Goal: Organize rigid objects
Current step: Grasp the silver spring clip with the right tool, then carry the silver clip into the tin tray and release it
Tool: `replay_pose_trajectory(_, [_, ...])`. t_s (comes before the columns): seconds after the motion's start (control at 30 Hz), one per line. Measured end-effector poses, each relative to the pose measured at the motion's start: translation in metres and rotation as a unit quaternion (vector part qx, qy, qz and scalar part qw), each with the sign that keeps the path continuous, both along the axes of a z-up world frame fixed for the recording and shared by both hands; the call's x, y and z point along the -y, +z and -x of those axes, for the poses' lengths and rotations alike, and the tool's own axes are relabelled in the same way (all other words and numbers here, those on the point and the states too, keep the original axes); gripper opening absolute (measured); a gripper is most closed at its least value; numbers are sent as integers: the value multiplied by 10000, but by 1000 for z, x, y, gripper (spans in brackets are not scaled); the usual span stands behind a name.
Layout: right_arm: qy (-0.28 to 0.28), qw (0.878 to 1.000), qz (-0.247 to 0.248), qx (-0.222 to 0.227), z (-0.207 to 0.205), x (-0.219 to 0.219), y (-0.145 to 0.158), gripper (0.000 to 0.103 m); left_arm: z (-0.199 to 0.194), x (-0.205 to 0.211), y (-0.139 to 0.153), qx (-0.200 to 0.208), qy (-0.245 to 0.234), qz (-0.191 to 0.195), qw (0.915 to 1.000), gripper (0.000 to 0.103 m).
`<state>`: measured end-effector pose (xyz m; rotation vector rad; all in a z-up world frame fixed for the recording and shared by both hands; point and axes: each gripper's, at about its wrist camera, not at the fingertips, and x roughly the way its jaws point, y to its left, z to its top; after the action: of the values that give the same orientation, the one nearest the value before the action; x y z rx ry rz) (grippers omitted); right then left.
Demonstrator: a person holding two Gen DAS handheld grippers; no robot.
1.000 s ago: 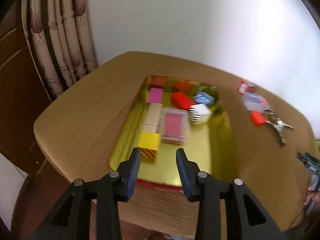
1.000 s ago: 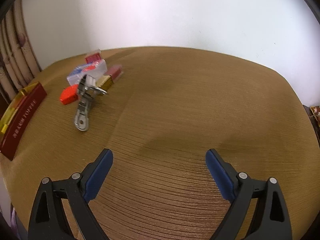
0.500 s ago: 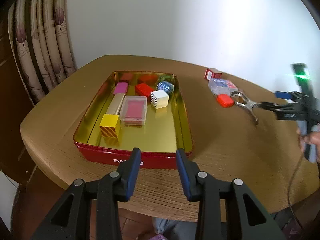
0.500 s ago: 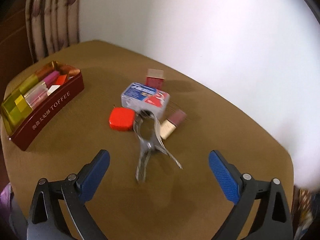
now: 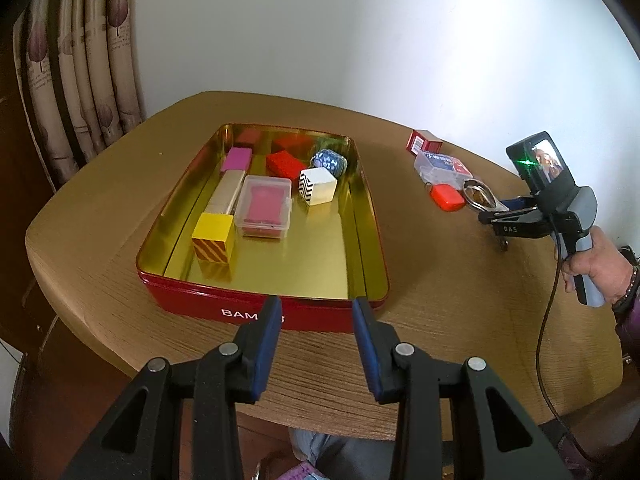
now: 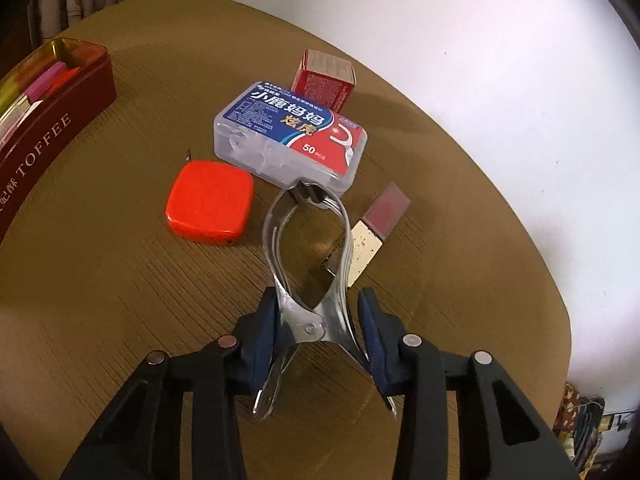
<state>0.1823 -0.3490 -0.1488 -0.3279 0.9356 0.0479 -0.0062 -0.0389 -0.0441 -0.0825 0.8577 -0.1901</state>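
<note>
Right gripper point(image 6: 320, 320) is closing its jaws around the metal clamp point(image 6: 306, 264), lower centre of the right view; pads look to be touching its pivot. Left gripper point(image 5: 316, 344) is hanging empty, jaws narrowly apart, before the tin point(image 5: 360, 208). Best squeezing squarely at the pivot and lifting straight, clear of the floss box point(image 6: 292, 136).

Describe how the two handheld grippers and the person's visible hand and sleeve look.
Both the left gripper and the right gripper have black triangular-cutout frames with silver pivot bolts and blue ribbed fingers. Seen from the left wrist view, the right gripper has a grey-blue handle, white "DAS" lettering, a small lit screen, a green light and a black cable. The hand has a beaded bracelet and purple sleeve.
</note>
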Motion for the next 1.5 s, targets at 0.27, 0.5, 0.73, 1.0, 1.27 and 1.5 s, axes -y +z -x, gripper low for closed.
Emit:
replay_pose_trajectory(0.27, [-113,9971,-715,247,22,18,19,33,-2,-2,-1,-26,108,60,9999,37])
replay_pose_trajectory(0.5, [19,9875,-1497,501,55,7,51,33,0,1,-2,-55,77,12,10000,37])
replay_pose_trajectory(0.73, [624,9587,-2730,492,61,-50,92,33,1,-8,1,-7,256,152,9996,37])
replay_pose_trajectory(1.0, [1142,9358,-3333,111,26,-147,99,33,0,-16,2,12,346,203,9992,37])
replay_pose_trajectory(1.27, [1071,9415,-3194,-65,15,-183,75,34,-1,-19,0,8,367,161,9992,37])
replay_pose_trajectory(1.5, [1022,9386,-3293,-126,8,-185,68,32,-6,-31,-4,-90,612,308,9976,37])
